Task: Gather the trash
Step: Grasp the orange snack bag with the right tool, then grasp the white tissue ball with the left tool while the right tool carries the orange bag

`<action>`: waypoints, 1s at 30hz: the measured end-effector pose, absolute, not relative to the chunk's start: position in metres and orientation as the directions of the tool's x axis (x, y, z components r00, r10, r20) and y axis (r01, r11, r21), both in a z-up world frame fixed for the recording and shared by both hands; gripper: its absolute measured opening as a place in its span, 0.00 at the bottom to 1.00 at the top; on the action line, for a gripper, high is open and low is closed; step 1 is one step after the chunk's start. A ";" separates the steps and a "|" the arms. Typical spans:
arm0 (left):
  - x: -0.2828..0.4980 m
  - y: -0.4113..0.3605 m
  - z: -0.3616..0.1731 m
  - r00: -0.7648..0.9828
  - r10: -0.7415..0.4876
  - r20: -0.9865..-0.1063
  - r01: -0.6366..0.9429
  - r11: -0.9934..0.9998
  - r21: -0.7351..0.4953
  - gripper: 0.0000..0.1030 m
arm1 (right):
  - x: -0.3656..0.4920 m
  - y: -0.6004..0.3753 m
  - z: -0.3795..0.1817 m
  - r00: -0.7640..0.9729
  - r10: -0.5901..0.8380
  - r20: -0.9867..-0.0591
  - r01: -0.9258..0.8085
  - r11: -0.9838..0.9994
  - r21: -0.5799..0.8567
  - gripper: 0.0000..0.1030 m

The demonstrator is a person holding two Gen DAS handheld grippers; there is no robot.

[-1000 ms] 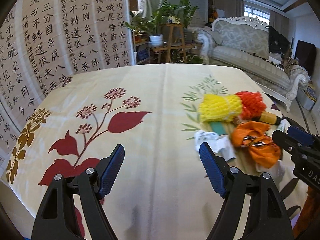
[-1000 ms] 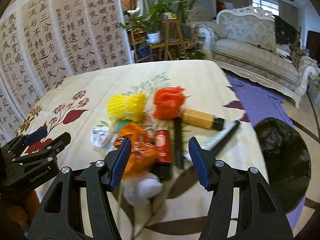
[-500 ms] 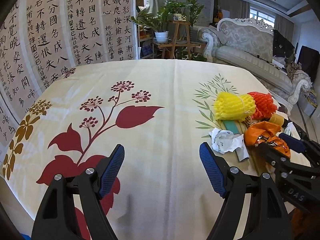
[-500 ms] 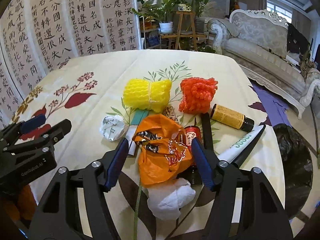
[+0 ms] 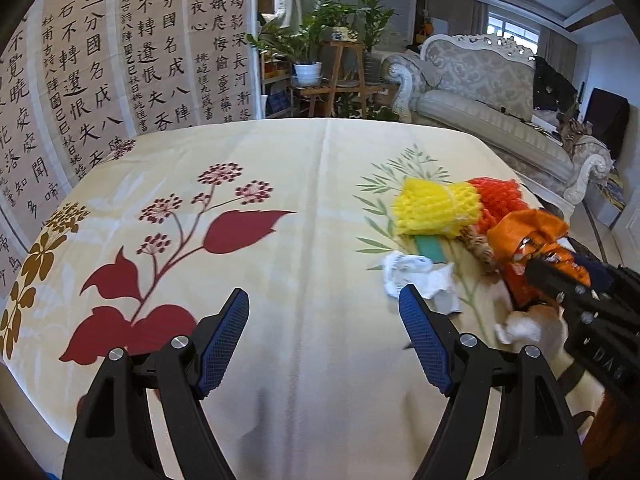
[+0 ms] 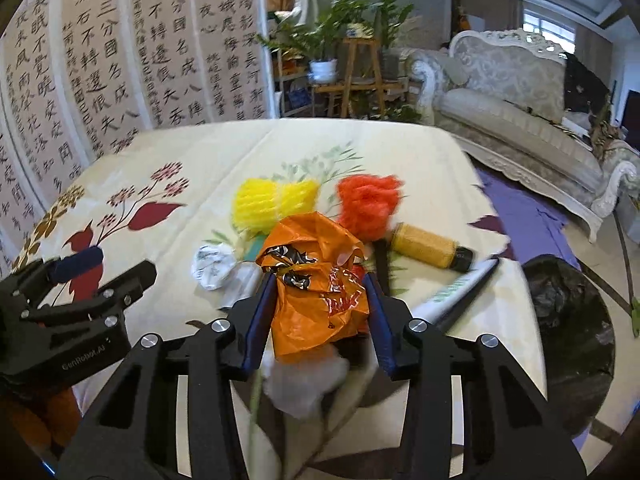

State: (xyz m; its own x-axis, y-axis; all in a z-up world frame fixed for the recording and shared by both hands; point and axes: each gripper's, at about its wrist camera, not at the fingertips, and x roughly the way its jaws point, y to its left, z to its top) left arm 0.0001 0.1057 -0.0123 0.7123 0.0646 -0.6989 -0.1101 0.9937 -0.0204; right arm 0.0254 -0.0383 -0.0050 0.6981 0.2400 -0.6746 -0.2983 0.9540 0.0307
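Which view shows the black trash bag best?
The right wrist view: the black trash bag sits open on the floor, right of the table. The left wrist view shows none of it.

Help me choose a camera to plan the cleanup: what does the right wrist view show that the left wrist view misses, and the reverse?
Right wrist only: the black trash bag on the floor, the brown bottle, and the right gripper closing around the orange bag.
Left wrist only: the left gripper, open over bare tablecloth.
Both: orange bag, yellow foam net, red foam net, crumpled paper.
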 end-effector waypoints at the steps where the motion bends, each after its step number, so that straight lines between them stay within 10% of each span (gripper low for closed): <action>1: 0.000 0.102 -0.012 0.713 0.060 -0.699 -0.104 0.994 -0.020 0.73 | 0.024 -0.046 -0.003 0.706 0.227 -0.671 -0.281 0.959 0.028 0.41; 25: -0.004 -0.015 -0.016 0.695 -0.033 -0.718 0.088 0.995 0.039 0.74 | -0.004 -0.193 -0.019 0.754 0.095 -0.650 -0.017 0.992 0.126 0.41; 30: -0.003 -0.023 -0.025 0.693 -0.017 -0.720 0.111 0.990 0.084 0.56 | -0.007 -0.200 -0.025 0.752 0.098 -0.652 -0.007 0.990 0.141 0.41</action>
